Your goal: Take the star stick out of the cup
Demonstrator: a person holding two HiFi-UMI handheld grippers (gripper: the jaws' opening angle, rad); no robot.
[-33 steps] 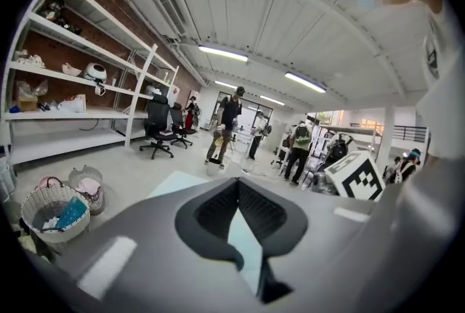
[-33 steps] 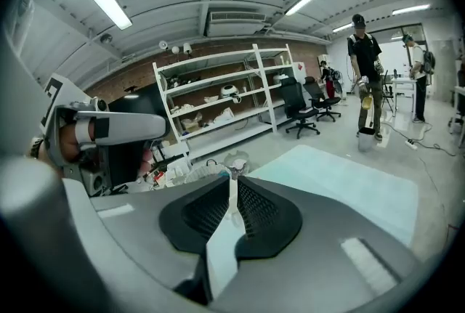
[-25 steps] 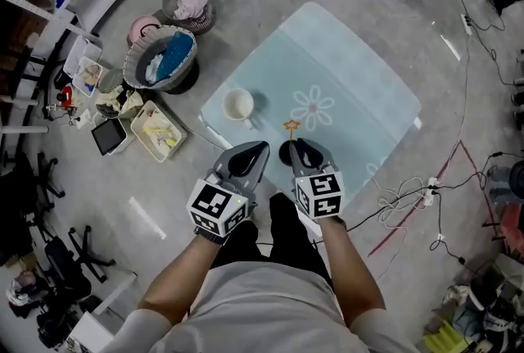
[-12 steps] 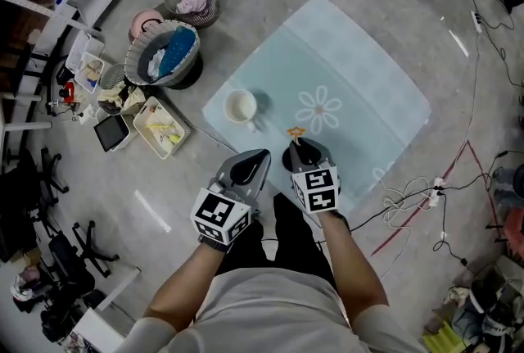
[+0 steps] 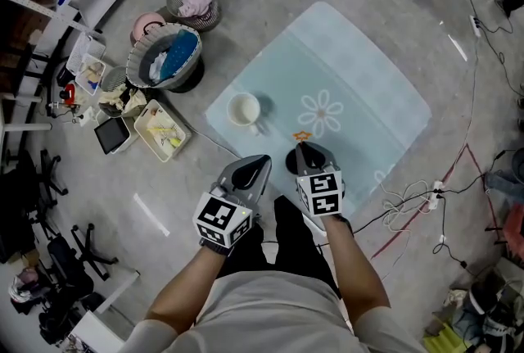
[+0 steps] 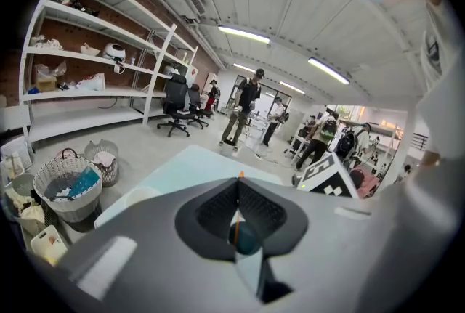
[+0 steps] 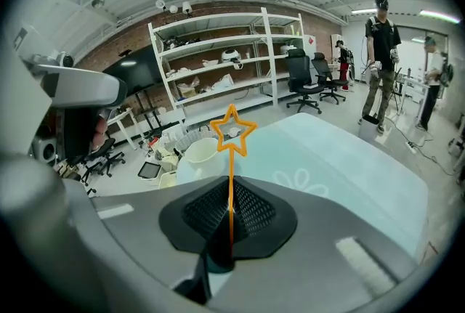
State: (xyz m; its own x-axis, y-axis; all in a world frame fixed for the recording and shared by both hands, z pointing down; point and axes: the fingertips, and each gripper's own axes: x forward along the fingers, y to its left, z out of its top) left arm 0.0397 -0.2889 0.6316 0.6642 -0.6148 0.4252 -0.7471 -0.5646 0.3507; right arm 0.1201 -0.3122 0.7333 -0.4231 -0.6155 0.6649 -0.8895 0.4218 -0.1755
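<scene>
The orange star stick (image 7: 232,159) stands upright between the jaws of my right gripper (image 7: 229,211), which is shut on its stem; its star head (image 5: 302,136) pokes out past the gripper (image 5: 304,150) in the head view. The white cup (image 5: 244,109) sits on the pale blue mat (image 5: 360,81), left of and apart from the stick; it shows behind the star too, cup (image 7: 197,157). My left gripper (image 5: 253,167) hangs near the mat's front edge, jaws shut with nothing in them; in its own view the left gripper (image 6: 237,204) shows only a thin orange line beyond the closed jaws.
Left of the mat on the grey floor stand a wire basket (image 5: 162,56) with blue cloth, a smaller basket (image 5: 193,2), a white tray (image 5: 160,130) and a tablet (image 5: 110,133). Cables (image 5: 409,196) lie at the right. Shelving (image 7: 225,79), office chairs and standing people fill the room's far side.
Both grippers and the held star stick have drifted slightly toward me and right, away from the cup. The jaws' states are unchanged.
</scene>
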